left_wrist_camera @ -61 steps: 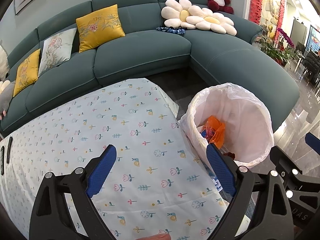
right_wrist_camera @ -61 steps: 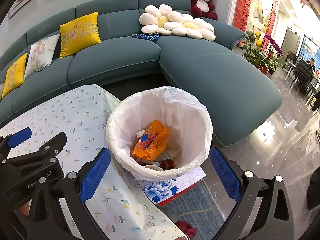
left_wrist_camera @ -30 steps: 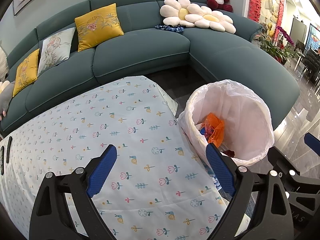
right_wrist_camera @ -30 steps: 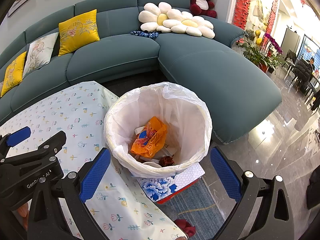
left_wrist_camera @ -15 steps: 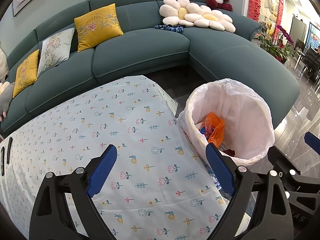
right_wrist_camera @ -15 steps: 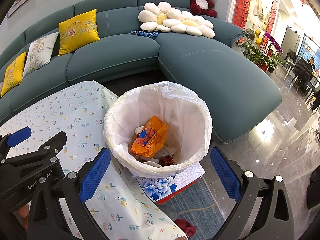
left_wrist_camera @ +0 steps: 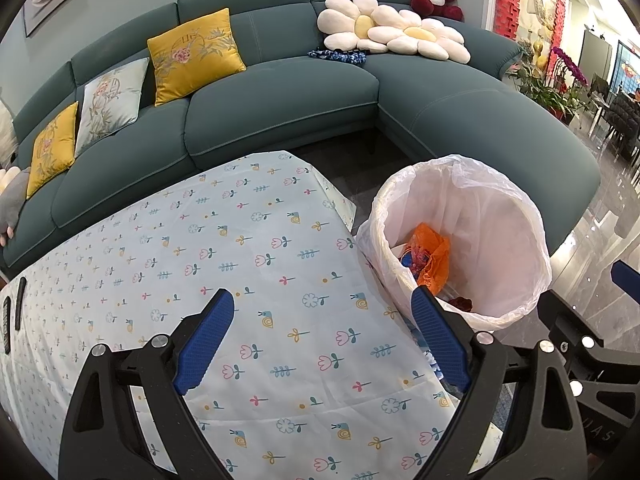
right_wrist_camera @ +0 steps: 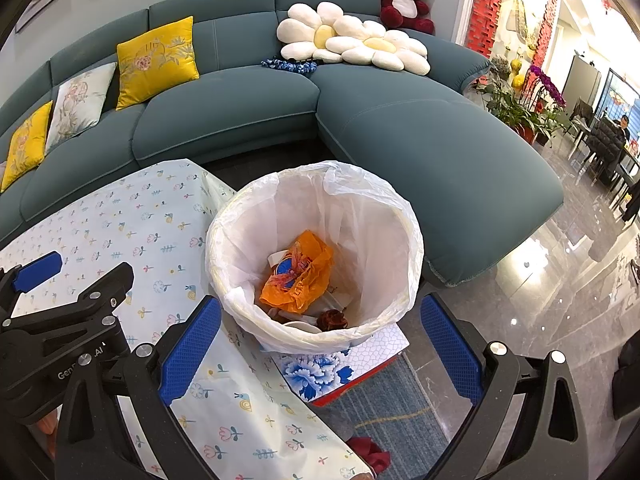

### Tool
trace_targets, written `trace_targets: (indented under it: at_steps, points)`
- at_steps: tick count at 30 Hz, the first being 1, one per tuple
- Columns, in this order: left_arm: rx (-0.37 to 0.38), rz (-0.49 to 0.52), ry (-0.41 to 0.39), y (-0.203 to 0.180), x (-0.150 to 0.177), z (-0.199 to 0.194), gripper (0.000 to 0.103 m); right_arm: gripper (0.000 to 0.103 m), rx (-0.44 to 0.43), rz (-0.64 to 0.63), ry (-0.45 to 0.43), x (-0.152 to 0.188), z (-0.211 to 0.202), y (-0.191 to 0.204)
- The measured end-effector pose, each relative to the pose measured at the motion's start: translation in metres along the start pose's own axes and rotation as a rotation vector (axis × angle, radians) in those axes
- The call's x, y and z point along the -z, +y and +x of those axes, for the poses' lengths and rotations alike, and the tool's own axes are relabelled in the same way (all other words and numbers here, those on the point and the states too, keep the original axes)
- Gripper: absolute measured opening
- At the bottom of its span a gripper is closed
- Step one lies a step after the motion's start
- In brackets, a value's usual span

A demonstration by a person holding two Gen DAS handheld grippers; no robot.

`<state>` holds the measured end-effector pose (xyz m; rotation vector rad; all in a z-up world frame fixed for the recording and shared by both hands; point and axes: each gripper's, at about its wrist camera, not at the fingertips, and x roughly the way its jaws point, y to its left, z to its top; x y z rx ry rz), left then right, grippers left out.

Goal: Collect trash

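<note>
Trash, including an orange plastic bag (right_wrist_camera: 298,276), lying inside a white-lined bin (right_wrist_camera: 400,216) just beside the floral-clothed table (left_wrist_camera: 248,240). Left gripper (left_wrist_camera: 322,336) spread wide and empty above the tablecloth; right gripper (right_wrist_camera: 320,342) equally wide, empty, poised over the bin. Teal sectional sofa (right_wrist_camera: 400,136) behind.

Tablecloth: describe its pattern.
The tablecloth is pale, almost white, with small scattered flowers, leaf sprigs and snails in pink, blue and yellow. Left wrist view shows it best.
</note>
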<state>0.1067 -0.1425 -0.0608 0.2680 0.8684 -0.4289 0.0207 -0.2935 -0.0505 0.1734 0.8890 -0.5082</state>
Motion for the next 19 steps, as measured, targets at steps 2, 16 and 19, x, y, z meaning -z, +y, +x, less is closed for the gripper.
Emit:
trace_targets:
  at_steps: [2,16,19]
  points:
    - [0.002,0.000,0.001,0.0001,0.0002,0.0005,0.086,0.096,-0.001,0.000,0.002,0.0011,0.0012,-0.0010]
    - [0.019,-0.004,0.015,0.0000,0.0014,0.0048,0.086,0.096,-0.002,0.004,0.005,0.0054,0.0030,-0.0059]
    - [0.024,0.007,0.016,-0.0014,0.0019,0.0049,0.086,0.096,-0.001,0.004,0.006,0.0057,0.0040,-0.0075]
